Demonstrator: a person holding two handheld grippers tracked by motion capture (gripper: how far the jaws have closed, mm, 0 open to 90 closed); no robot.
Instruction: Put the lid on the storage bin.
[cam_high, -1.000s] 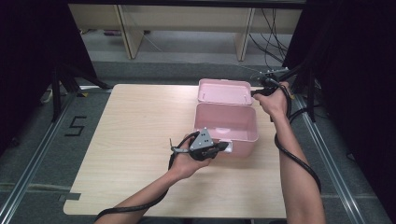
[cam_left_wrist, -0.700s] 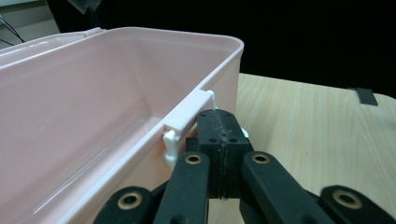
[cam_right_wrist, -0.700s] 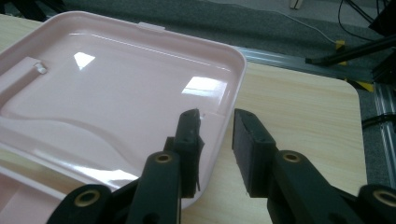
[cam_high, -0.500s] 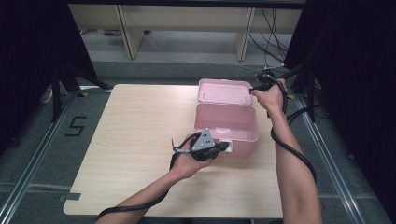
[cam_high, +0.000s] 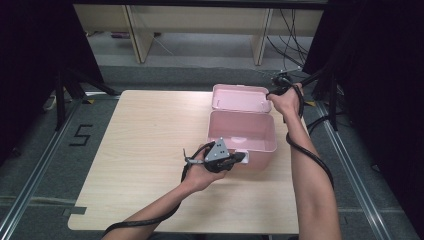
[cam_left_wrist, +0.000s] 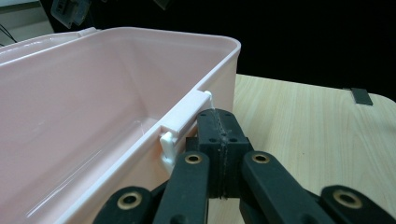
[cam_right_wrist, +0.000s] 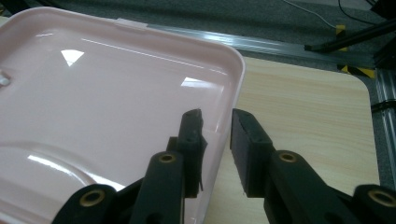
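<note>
A pink plastic box (cam_high: 265, 150) stands open on the table, its lid (cam_high: 240, 97) hinged back behind it. My left gripper (cam_high: 242, 158) is at the box's near wall with its jaws shut, and its pads (cam_left_wrist: 218, 135) touch the end of the white latch (cam_left_wrist: 180, 123); nothing shows between them. My right gripper (cam_high: 272, 92) is at the lid's right edge. Its jaws have just been closing. They straddle the lid's rim (cam_right_wrist: 223, 93), and a gap remains at the right pad (cam_right_wrist: 243, 135).
The box's inside (cam_left_wrist: 84, 107) holds nothing. Bare wooden tabletop (cam_high: 150, 145) spreads to the left of the box and at its front. Black cables trail from both grippers over the forearms. Shelf legs and more cables stand on the floor beyond the table's far edge.
My right hand has edged in toward the lid's right edge. The left hand and the box have kept still.
</note>
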